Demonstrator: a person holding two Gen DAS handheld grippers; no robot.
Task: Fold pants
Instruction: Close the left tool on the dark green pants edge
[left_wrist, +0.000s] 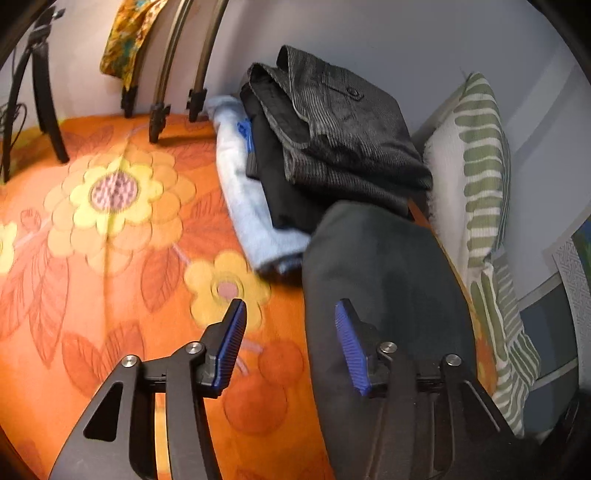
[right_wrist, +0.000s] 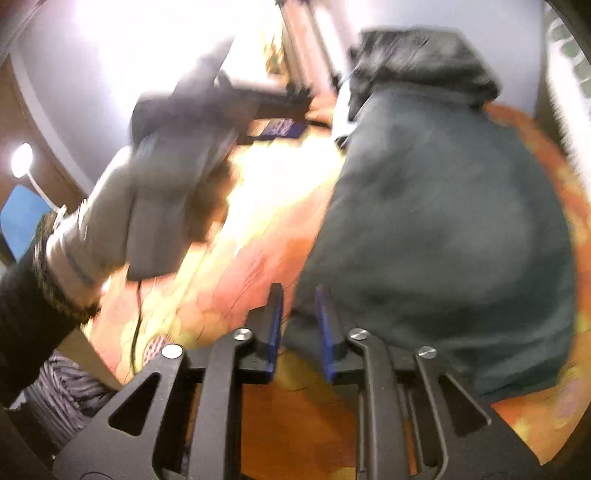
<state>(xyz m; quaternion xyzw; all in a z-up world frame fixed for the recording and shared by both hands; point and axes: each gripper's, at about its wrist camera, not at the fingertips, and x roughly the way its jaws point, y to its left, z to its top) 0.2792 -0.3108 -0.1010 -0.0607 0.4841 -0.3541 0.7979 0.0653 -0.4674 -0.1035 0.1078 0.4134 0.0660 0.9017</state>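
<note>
Dark green-black folded pants lie on the orange flowered bedspread, at the right. My left gripper is open and empty, with its right finger over the pants' left edge and its left finger over the spread. In the blurred right wrist view the same pants fill the right side. My right gripper has its jaws narrowly apart at the pants' near left edge; whether cloth sits between them I cannot tell. The left gripper and the hand holding it show at upper left.
A stack of folded clothes lies behind the pants: grey corduroy on top, a black garment and a light blue one. A striped green-white pillow stands against the wall at right. Tripod legs stand on the spread at the back.
</note>
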